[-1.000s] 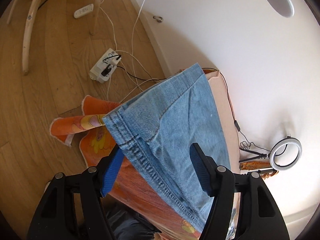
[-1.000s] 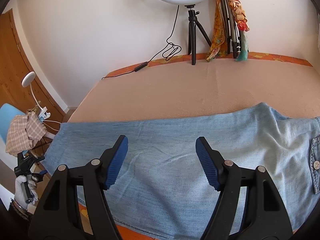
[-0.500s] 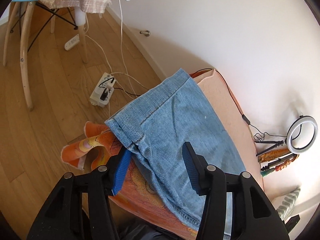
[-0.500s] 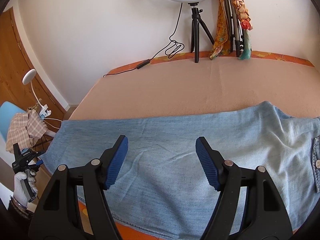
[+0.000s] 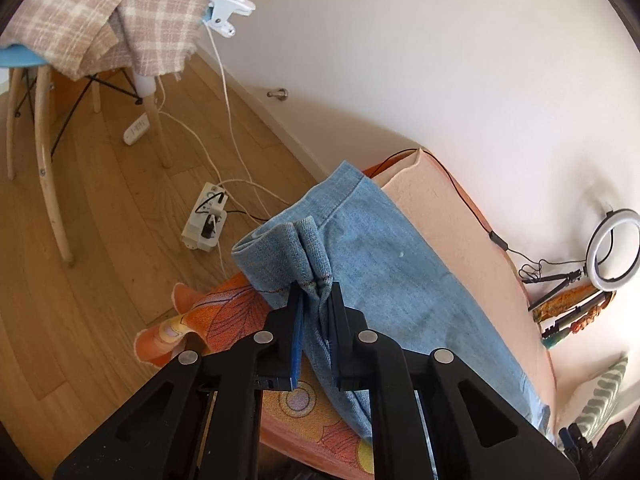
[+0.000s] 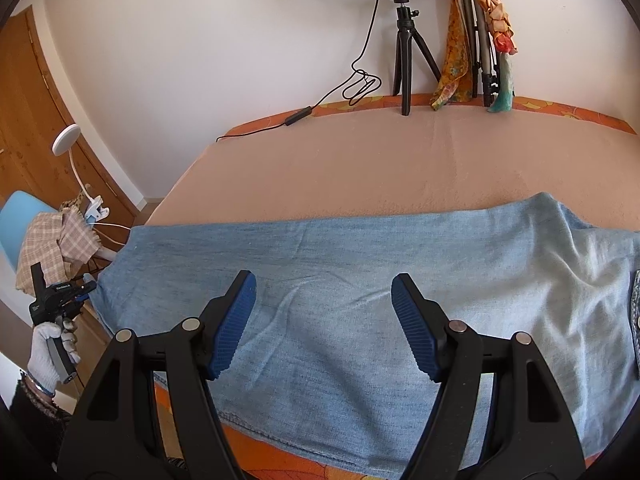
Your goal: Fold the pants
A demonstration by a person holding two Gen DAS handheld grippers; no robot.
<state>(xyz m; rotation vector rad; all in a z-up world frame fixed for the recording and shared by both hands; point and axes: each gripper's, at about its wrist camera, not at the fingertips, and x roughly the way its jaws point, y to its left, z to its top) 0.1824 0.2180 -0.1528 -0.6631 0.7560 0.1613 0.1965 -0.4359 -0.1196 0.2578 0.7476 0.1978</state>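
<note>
Pants hem (image 5: 308, 252) pinched between left jaws

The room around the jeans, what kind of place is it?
Probably a room at home: the jeans lie on a bed, with a wooden floor and a chair draped in checked cloth.

White wall (image 5: 400, 60), wood floor (image 5: 100, 220).

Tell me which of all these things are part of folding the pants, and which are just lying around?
Part of the job:
- jeans
- left gripper, shut on the hem
- right gripper, open over the leg
- bed they lie on

Just lying about:
- ring light
- power strip
- plaid cloth on the chair
- clip lamp
</note>
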